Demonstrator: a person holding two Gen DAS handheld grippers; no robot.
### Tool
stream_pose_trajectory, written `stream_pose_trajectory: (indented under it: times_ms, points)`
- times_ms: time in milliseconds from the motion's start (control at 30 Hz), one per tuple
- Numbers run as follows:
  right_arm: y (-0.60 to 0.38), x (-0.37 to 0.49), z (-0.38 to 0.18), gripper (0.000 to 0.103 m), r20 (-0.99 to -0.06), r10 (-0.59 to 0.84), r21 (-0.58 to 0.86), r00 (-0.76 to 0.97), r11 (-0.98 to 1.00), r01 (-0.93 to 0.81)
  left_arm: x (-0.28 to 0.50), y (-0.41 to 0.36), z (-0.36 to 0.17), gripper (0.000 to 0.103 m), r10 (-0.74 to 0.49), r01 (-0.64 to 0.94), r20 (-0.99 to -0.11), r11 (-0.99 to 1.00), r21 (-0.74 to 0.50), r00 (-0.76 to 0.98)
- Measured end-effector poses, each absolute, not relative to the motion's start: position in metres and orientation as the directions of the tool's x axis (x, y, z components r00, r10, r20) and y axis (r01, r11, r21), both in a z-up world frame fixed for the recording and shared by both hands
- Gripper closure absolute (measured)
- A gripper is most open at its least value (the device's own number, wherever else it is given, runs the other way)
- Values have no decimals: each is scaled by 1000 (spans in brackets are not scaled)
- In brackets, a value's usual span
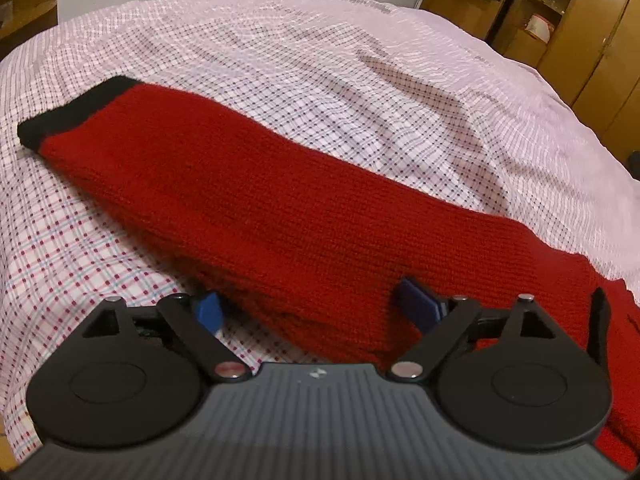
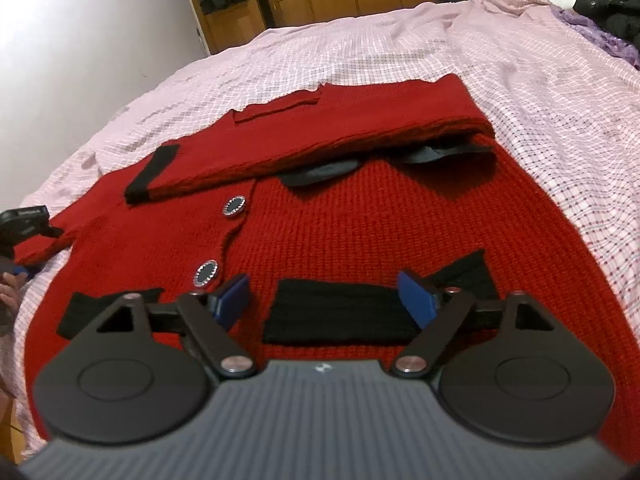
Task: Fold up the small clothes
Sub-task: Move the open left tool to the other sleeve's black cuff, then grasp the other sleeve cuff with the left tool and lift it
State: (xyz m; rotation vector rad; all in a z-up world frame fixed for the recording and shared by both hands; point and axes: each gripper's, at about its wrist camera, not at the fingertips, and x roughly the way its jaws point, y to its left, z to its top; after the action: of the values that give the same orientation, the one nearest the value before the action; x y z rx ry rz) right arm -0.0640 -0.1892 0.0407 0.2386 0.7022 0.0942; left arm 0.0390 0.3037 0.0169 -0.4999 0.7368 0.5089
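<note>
Red knitted wool fills the near part of both views: a cardigan [image 2: 360, 236] with black trim lies spread on a bed covered by a checked sheet [image 2: 560, 152], pale pink-white with a fine grid of red and blue dots. The sheet is rumpled, with soft creases running across it. One sleeve [image 2: 320, 132] is folded across the chest, its black cuff [image 2: 150, 176] lying left of two dark round buttons [image 2: 234, 205] with sparkling rims. A grey-black collar piece [image 2: 320, 172] peeks from under the folded sleeve. A black pocket band [image 2: 340, 316] sits on the near front of the garment.

In the left wrist view the other sleeve [image 1: 260, 192] stretches out diagonally over the sheet, ending in a black cuff [image 1: 72, 112] at the far left.

Left gripper [image 1: 316, 306]: the jaws stand wide apart, one blue pad [image 1: 208, 310] over the sheet, the other on the red knit, with the sleeve's near edge between them but not pinched. Right gripper [image 2: 326, 300]: likewise spread wide, blue pads either side of the pocket band, clamping nothing.

Beyond the bed stand a white wall [image 2: 100, 40] and wooden wardrobes [image 1: 580, 20] with open shelves and dark clothes hanging. Dark garments [image 2: 612, 0] and a purple cloth lie heaped at the far right of the bed.
</note>
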Motion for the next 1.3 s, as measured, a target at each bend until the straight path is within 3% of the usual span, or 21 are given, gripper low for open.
stream_pose_trajectory:
  times_ms: [100, 333, 433, 767, 1000, 1300]
  points:
    - [-186, -63, 41, 20, -633, 155, 235, 759, 972, -2, 39, 301, 22, 18, 269, -566, -710, 796, -217, 651]
    - [-188, -67, 40, 20, -610, 153, 260, 778, 966, 14, 37, 295, 39, 66, 317, -524, -660, 841, -138, 681]
    - [-191, -68, 41, 20, -596, 166, 285, 785, 959, 13, 32, 290, 50, 76, 303, -489, -628, 860, -144, 717]
    - [-210, -72, 55, 20, -567, 212, 370, 796, 929, 16, 20, 237, 112, 78, 218, -320, -473, 936, -144, 853]
    - [-214, -75, 60, 20, -551, 197, 360, 811, 933, 17, 25, 196, 146, 79, 107, -209, -428, 957, -200, 897]
    - [-231, -86, 57, 20, -538, 179, 382, 823, 923, 49, 41, 119, 168, 82, 9, -84, -408, 983, -166, 913]
